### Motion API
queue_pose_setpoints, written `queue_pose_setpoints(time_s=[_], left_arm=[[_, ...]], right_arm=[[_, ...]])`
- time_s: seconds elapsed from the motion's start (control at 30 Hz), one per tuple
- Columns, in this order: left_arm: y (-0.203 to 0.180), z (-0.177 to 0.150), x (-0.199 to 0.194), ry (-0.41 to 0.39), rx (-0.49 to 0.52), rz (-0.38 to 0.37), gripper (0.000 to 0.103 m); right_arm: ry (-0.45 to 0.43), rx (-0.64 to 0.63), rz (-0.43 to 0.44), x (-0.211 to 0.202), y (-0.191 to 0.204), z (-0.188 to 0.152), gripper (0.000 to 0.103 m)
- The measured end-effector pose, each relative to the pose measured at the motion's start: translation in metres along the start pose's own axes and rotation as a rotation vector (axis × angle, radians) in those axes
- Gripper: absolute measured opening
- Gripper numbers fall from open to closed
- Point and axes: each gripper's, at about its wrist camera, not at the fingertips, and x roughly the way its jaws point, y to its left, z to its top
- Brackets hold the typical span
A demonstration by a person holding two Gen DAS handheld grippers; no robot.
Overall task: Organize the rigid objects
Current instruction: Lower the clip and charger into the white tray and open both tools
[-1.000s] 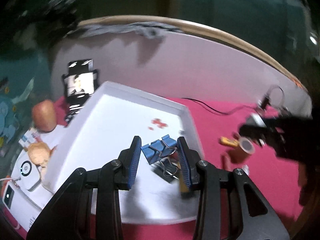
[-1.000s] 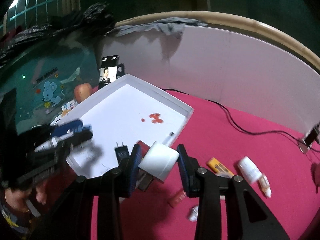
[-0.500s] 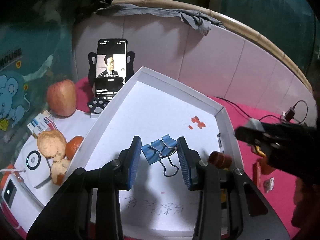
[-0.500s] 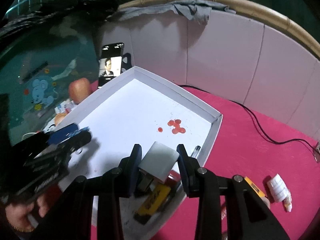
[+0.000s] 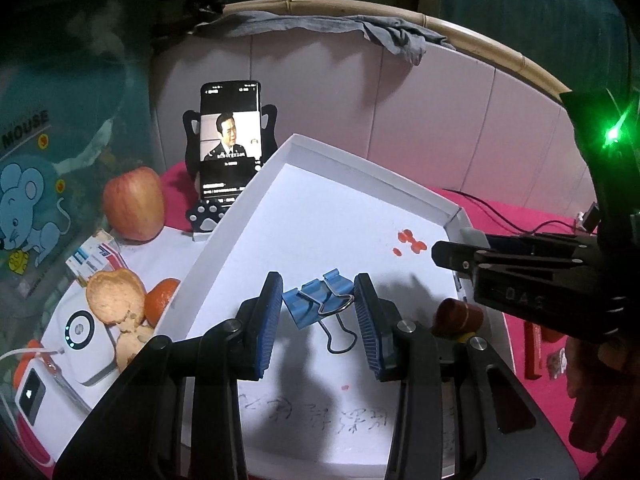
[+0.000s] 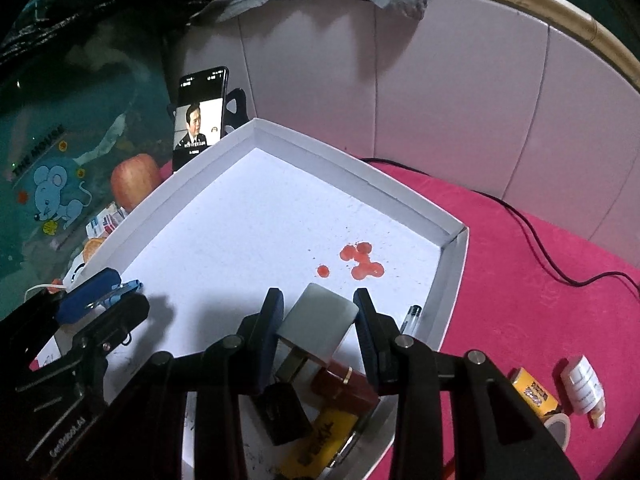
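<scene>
I have my left claw [image 5: 316,320] clamped on blue binder clips [image 5: 316,300] and my right claw [image 6: 318,332] on a white charger [image 6: 320,328], both over the white tray [image 6: 454,256], which already holds several items while a few lie outside it.

Right claw [image 6: 316,316]: blue-padded fingers clamp a white square charger block [image 6: 318,326] above the near right corner of a shallow white cardboard tray [image 6: 452,264]. Below it in that corner lie a dark red cylinder [image 6: 344,384], a yellow printed packet [image 6: 320,436], a black plug [image 6: 282,412] and a clear pen [image 6: 412,314]. Red stains [image 6: 360,262] mark the tray floor. Left claw [image 6: 108,308], at the tray's left edge, grips a blue binder clip [image 6: 120,294]. On the pink cloth tabletop [image 6: 520,300], right of the tray: a small white bottle [image 6: 582,384], a yellow tube [image 6: 532,394].
</scene>
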Motion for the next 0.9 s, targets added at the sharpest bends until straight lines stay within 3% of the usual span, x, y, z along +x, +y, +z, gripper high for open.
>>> queue_pose_setpoints(time_s=[0.63,0.73,0.77,0.8,0.83,0.9], left_arm=[[0.006,0.002,-0.005,-0.025,-0.057,-0.028,0.036],[0.01,0.001,-0.004,-0.02,-0.083,-0.047,0.048],[0.012,0.001,-0.005,-0.022,-0.095,-0.047,0.064],[0.013,0.0,-0.006,-0.03,-0.105,-0.045,0.079],[0.013,0.0,-0.007,-0.039,-0.113,-0.045,0.083],[0.015,-0.001,-0.009,-0.04,-0.13,-0.034,0.085]], right_arm=[[-0.012,0.008,0.009,0.005,0.011,0.001,0.036],[-0.029,-0.015,-0.008,0.005,0.015,-0.001,0.037],[-0.03,-0.018,-0.01,0.005,0.015,-0.001,0.037],[-0.032,-0.017,-0.01,0.005,0.015,-0.002,0.041],[-0.04,-0.01,-0.007,0.004,0.013,-0.002,0.045],[-0.055,0.014,-0.002,0.002,0.01,-0.003,0.079]])
